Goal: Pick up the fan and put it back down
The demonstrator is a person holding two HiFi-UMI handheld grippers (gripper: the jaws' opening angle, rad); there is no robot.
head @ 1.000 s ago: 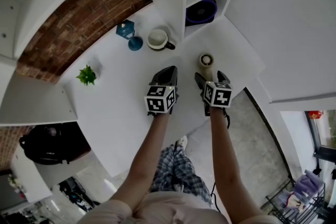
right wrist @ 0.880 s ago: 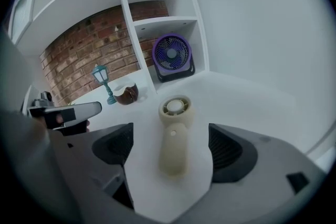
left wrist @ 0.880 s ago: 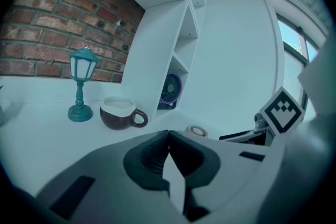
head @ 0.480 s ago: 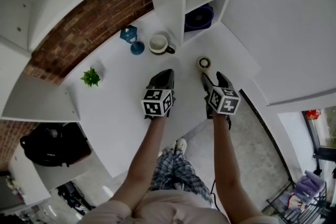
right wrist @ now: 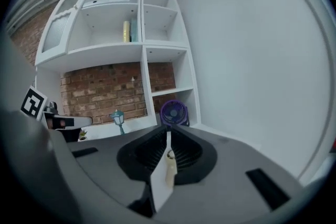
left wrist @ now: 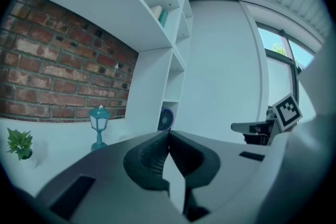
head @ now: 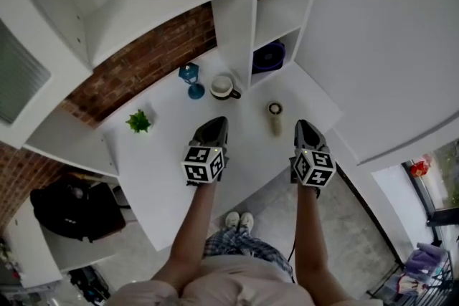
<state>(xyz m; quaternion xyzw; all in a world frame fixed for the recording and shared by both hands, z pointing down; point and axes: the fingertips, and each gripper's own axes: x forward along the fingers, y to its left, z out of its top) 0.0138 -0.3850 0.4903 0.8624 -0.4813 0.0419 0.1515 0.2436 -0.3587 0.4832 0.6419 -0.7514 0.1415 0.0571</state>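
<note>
L grip (head: 214, 124), R grip (head: 305, 127) raised | R jaws closing, empty | fan (head: 269, 56) in cubby (head: 287, 39)

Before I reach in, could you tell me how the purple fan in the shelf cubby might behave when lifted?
The fan looks compact and probably light. Its round caged head may slip in a grip. Standing upright in the cubby, it could tip or catch the walls.
</note>
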